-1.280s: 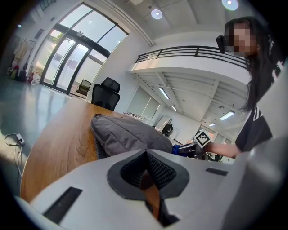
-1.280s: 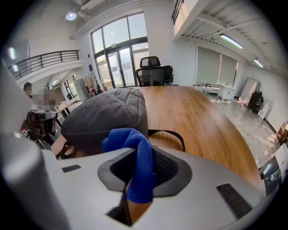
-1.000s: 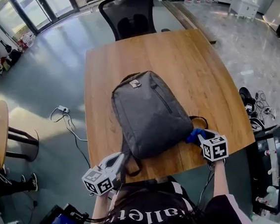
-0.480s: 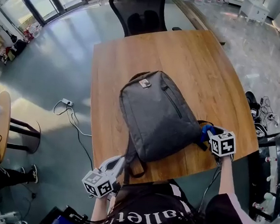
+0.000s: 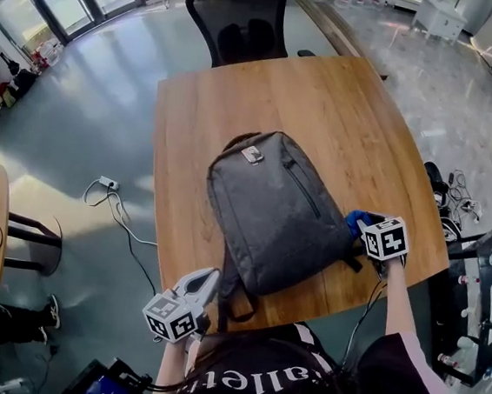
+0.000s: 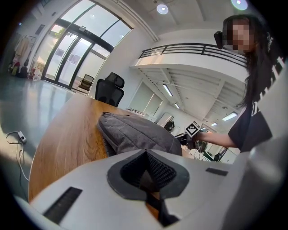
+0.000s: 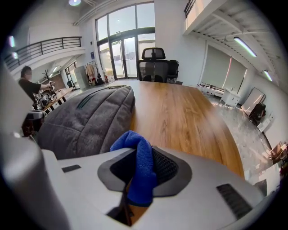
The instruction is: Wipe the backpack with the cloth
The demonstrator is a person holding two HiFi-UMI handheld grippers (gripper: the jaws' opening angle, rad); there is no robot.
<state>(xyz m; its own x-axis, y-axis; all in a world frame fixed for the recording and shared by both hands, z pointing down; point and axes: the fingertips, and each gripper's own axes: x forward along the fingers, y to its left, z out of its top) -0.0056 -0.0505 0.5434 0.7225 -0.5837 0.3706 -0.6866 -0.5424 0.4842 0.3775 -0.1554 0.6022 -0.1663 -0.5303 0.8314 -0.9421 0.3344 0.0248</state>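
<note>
Blue cloth (image 7: 135, 157) is bunched between the jaws of the right gripper (image 7: 140, 179), which are clenched on it. A folded wad juts out past the tips, and that soft lump is likely meant to meet the fabric before any hard plastic does. The head view puts this gripper at the lower right corner of the grey backpack (image 5: 275, 208), low over the wood. The cloth is pressed against the pack's side wall or sits just beside it, and no view settles whether they touch. From there a stroke could run along the side or up over the front panel, so the wiping looks to be at an early pass on this edge. The left gripper (image 5: 194, 289) has its jaws drawn together on nothing. It hangs at the near edge of the table (image 5: 342, 114), close to the dangling shoulder strap (image 5: 234, 291) at the pack's bottom end. That is a sensible place to wait, or to pin the pack if the rubbing drags it. The pack lies flat on its back near the middle of the table, handle end pointing away toward a black office chair (image 5: 243, 17). This leaves its broad face up and open to the cloth.
</note>
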